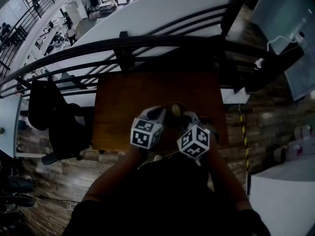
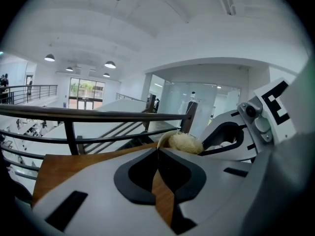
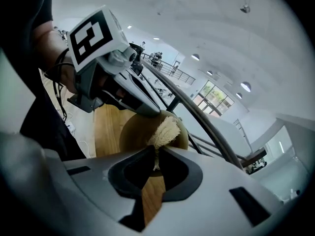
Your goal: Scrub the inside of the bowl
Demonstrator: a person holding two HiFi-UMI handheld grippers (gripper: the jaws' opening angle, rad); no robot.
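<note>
R tongs point(image 3: 155, 150) clamped on fibre scrubber point(image 3: 166, 129), tuft pointing fwd into bowl point(image 3: 132, 133) just ahead. L tongs point(image 2: 158, 150) pinch bowl rim over surface point(image 1: 147, 97). R nearer inside.

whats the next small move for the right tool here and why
Probably sweep the scrubber round the inner wall of the bowl. The right tool is shut on the scrubber, whose fibres sit inside the bowl, and the left tool grips the rim, steadying it.
</note>
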